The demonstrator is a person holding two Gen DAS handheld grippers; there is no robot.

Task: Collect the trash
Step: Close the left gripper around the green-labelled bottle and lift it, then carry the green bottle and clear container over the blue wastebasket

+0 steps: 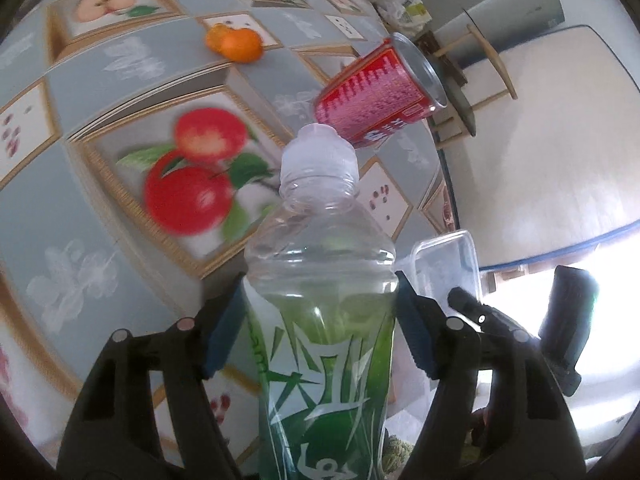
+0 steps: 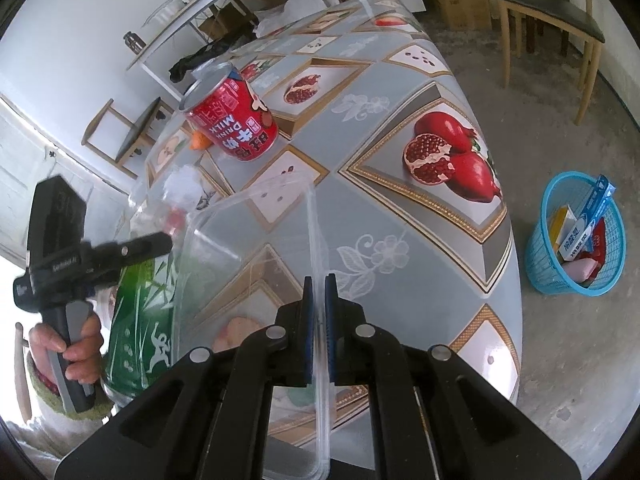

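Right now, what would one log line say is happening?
left gripper: jaws around green-label bottle | right gripper: shut on clear plastic container | red can: on table | blue basket: on floor

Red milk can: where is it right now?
The red milk can stands upright on the fruit-print table, untouched; in the right wrist view it is upper left, beyond the clear plastic container and just in front of the oranges.

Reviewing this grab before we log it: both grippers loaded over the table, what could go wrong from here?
1. The left gripper spans the bottle near its shoulder; the blue pads look barely seated, so it may slip.
2. The right gripper pinches only the thin rim of the clear container, which could flex out.
3. The basket sits on the floor past the table edge; drops may miss.
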